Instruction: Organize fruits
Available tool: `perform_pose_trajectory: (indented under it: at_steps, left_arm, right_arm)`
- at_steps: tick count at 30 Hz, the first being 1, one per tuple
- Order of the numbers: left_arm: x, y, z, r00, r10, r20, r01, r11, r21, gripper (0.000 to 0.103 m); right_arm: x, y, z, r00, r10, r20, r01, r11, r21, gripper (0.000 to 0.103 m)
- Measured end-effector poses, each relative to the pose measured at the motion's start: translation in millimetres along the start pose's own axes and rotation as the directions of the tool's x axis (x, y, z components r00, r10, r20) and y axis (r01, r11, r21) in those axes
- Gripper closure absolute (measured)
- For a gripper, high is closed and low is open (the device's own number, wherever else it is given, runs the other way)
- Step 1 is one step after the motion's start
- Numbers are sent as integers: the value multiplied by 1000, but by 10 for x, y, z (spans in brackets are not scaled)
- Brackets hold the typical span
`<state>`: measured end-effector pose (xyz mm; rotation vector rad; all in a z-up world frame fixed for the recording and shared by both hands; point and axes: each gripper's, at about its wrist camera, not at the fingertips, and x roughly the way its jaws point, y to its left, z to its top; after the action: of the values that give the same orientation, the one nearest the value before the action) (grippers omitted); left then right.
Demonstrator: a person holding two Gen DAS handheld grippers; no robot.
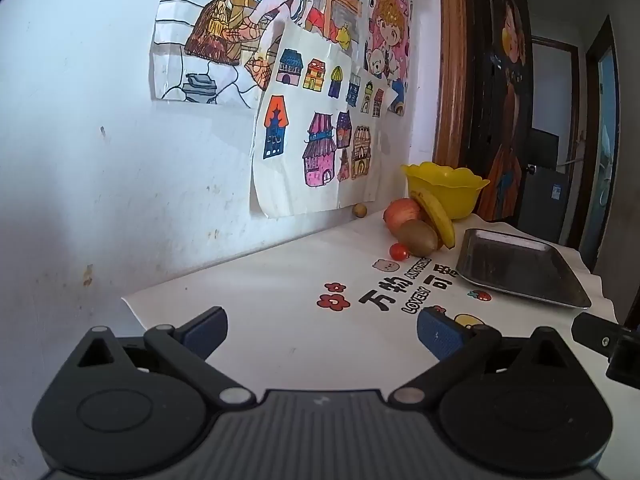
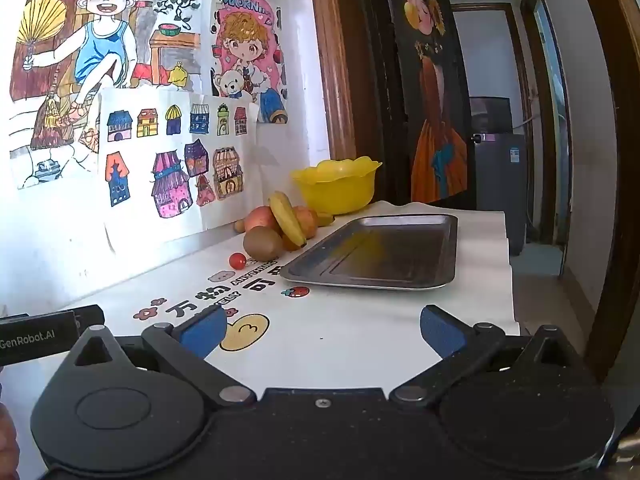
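A pile of fruit lies at the back of the table: a banana (image 2: pixel 287 219) (image 1: pixel 436 212) leaning over a red apple (image 2: pixel 260 218) (image 1: pixel 402 213), a brown kiwi (image 2: pixel 263 243) (image 1: pixel 418 237), an orange fruit (image 2: pixel 307 220) behind, and a cherry tomato (image 2: pixel 237 260) (image 1: pixel 399 251) in front. A small tan fruit (image 1: pixel 359 210) sits by the wall. A yellow bowl (image 2: pixel 337 184) (image 1: pixel 446 188) stands behind the pile. A metal tray (image 2: pixel 380 254) (image 1: pixel 520 266) lies to the right, with nothing in it. My left gripper (image 1: pixel 322 330) and right gripper (image 2: pixel 322 330) both hover open, well short of the fruit, holding nothing.
A white printed cloth (image 2: pixel 340 340) covers the table, whose right edge drops off beside the tray. Drawings (image 2: pixel 160 152) hang on the wall behind and left. A doorway and a dark wooden frame (image 2: pixel 340 60) are at right. The left gripper's body (image 2: pixel 40 336) shows beside the right one.
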<state>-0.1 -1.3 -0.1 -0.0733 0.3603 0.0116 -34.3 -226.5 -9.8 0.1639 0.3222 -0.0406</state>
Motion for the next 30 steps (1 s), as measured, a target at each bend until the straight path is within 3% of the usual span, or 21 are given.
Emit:
perform_pose_trajectory:
  at_steps: [30]
  left_arm:
    - [28,13,-11,1000,8,-9,-8,1000,-3,0]
  right_arm:
    - [45,6,-38,1000,4,-29,-4,1000,1,1]
